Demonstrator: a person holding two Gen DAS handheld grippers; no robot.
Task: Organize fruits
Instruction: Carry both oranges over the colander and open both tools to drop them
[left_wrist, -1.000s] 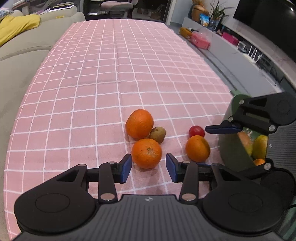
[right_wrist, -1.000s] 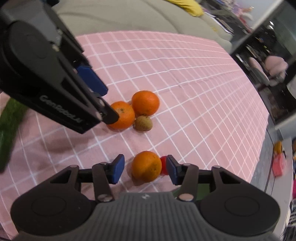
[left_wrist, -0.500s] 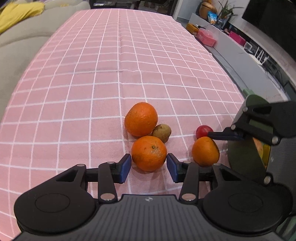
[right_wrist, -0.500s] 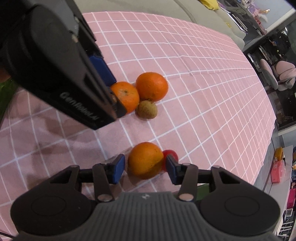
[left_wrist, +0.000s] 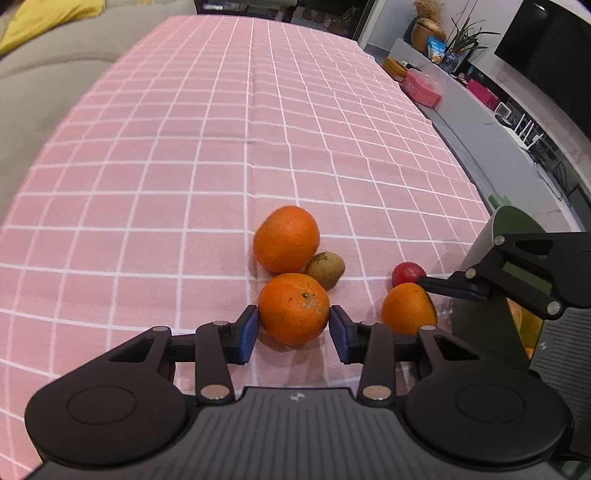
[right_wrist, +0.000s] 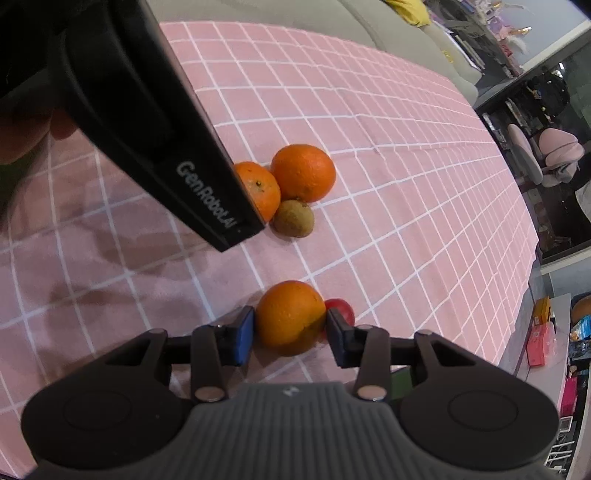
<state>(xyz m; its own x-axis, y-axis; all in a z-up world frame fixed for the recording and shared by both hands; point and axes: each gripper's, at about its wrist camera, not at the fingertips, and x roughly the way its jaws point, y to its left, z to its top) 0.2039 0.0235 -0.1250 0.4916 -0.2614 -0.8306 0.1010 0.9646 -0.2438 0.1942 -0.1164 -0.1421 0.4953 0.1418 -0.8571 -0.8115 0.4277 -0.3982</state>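
Both grippers down on the table (left_wrist: 147, 184), pink checked cloth.

Left gripper (left_wrist: 293, 328): jaws have just been closing around the near orange (left_wrist: 293, 308), which sits squarely between the pads. Pads appear to touch its sides; firm pinch not certain. Far orange (left_wrist: 286, 238) and kiwi (left_wrist: 325, 269) lie just beyond, touching the near one.

Right gripper (right_wrist: 290, 330): jaws likewise closing on the right-hand orange (right_wrist: 290, 317), centred between pads, apparently in contact. Small red fruit (right_wrist: 341, 308) sits right behind the right pad, touching the orange.

Green bowl (left_wrist: 480, 314) stands at right, nearer the right gripper. Judgement: lift straight up; each fruit is round, no axis to favour.
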